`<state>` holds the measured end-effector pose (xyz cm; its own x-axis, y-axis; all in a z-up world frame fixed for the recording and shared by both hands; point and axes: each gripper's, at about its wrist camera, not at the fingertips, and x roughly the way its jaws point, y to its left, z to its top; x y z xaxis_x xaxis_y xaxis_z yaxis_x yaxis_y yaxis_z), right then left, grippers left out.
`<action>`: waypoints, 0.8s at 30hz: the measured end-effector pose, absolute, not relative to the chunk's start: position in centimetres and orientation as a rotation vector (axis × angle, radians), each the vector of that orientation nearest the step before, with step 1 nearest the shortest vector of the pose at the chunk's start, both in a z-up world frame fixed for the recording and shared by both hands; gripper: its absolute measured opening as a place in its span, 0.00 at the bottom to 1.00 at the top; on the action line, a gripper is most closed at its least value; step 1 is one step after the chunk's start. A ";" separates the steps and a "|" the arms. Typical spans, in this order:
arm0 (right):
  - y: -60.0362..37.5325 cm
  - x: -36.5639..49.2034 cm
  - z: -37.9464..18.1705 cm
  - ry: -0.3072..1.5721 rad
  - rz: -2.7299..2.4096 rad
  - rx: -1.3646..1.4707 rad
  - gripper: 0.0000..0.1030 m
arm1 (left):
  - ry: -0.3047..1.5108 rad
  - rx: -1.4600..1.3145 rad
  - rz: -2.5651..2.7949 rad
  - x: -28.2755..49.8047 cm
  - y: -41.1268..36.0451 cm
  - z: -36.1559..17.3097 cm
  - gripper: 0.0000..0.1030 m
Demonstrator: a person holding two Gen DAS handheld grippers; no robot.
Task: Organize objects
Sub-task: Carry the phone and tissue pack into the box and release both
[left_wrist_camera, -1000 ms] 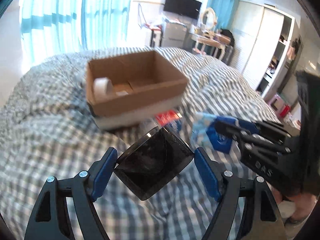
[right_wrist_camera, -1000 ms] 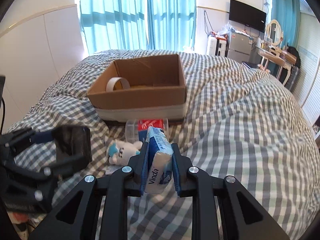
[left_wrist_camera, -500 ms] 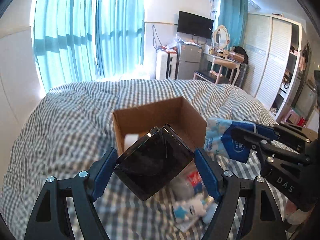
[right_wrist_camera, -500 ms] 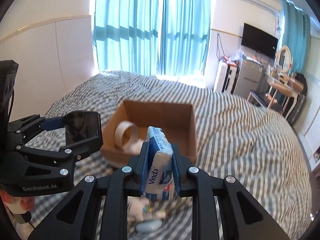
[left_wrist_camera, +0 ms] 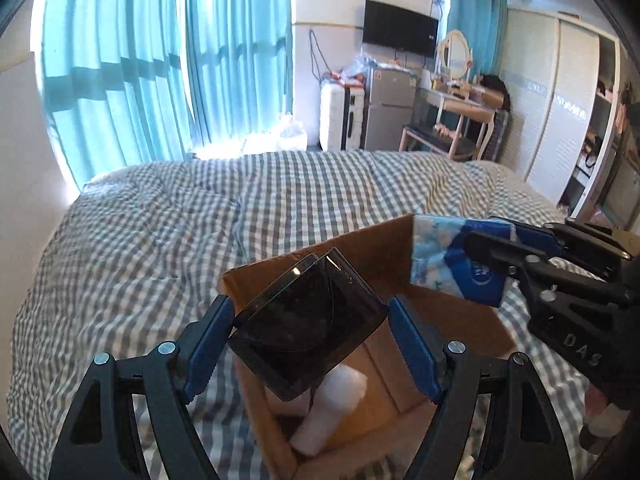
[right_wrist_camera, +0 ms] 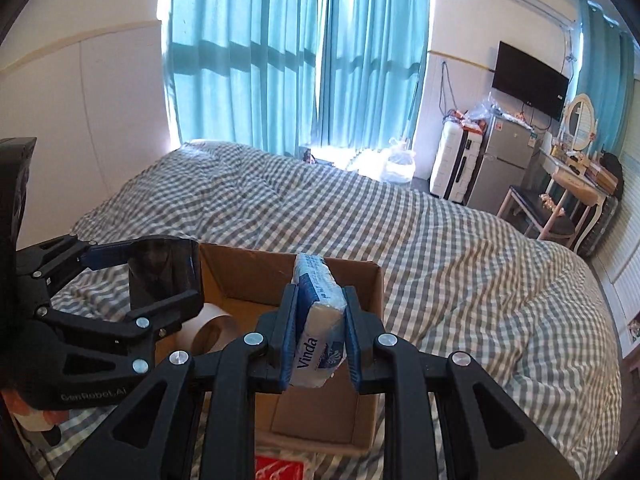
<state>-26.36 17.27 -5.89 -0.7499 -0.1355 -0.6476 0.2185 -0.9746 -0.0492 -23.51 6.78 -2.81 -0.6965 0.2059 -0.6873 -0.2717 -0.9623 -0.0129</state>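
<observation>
Above open brown cardboard box on grey-white checked bed cover: left gripper jaws wide, clamped on dark smoked translucent square container, tilted. Right gripper, at 3 o'clock of left, jaws narrow, clamped on blue-white Vinda tissue pack. White tape roll lies inside box.

The left tool angles downward, its fingers spread wide and clamped on a dark case. The right tool also tilts down beside it, fingers pinched tight on a tissue pack.
</observation>
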 end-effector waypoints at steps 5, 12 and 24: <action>19.1 -28.0 -9.2 0.120 -2.733 1.064 0.20 | 0.177 -1.113 2.628 -25.8 7.8 -5.8 0.78; 20.0 -28.9 -11.4 0.064 -2.674 1.115 0.21 | 0.199 -1.144 2.618 -26.5 8.0 -8.1 0.78; 20.8 -23.2 -4.3 -0.024 -2.779 0.923 0.64 | 0.109 -1.100 2.627 -23.2 7.1 -3.3 0.95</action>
<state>-23.17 20.81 -4.29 -0.7810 -0.2064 -0.5895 0.1960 -0.9771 0.0825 -23.18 7.07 -3.30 -0.6663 0.2364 -0.7072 -0.2939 -0.9549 -0.0423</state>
